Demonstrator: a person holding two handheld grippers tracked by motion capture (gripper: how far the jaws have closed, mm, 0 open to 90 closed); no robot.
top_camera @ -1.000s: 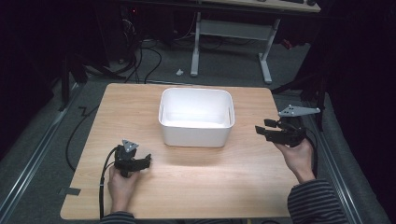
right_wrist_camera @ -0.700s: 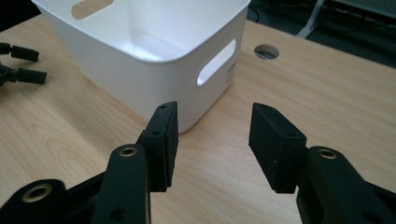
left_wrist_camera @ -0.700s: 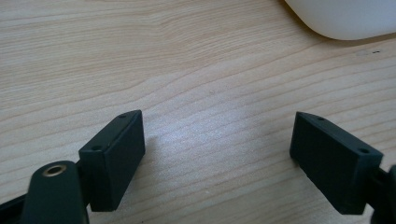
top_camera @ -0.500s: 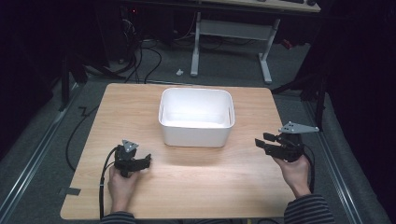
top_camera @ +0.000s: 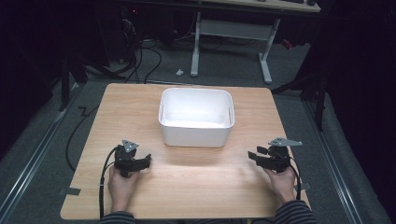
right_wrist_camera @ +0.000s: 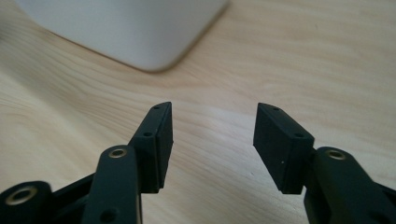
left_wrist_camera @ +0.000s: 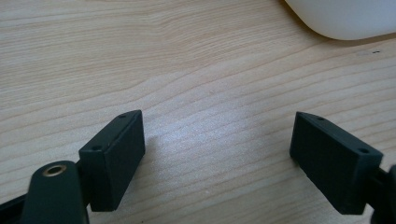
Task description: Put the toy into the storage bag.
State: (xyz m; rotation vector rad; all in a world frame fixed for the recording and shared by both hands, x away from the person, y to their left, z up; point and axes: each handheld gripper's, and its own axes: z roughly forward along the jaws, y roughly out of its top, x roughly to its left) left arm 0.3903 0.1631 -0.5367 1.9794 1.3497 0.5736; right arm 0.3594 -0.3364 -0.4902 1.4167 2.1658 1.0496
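Observation:
A white rectangular bin (top_camera: 196,116) stands empty at the middle of the wooden table (top_camera: 140,98). My left gripper (top_camera: 145,160) rests low on the table at the front left, open wide, with bare wood between its jaws (left_wrist_camera: 217,140); the bin's corner (left_wrist_camera: 345,18) lies ahead of it. My right gripper (top_camera: 254,156) sits low over the table at the front right, pointing left toward the bin (right_wrist_camera: 126,28). Its jaws have just been opening and nothing is between them (right_wrist_camera: 212,137).
The table's edges drop to grey carpet on all sides. Cables (top_camera: 81,130) trail off the left edge, and a white desk frame (top_camera: 233,32) stands beyond the far edge. Bare wood lies around the bin and between the two hands.
My right gripper has come down from beside the bin's right side toward the table's front right. The left gripper and the bin have stayed put.

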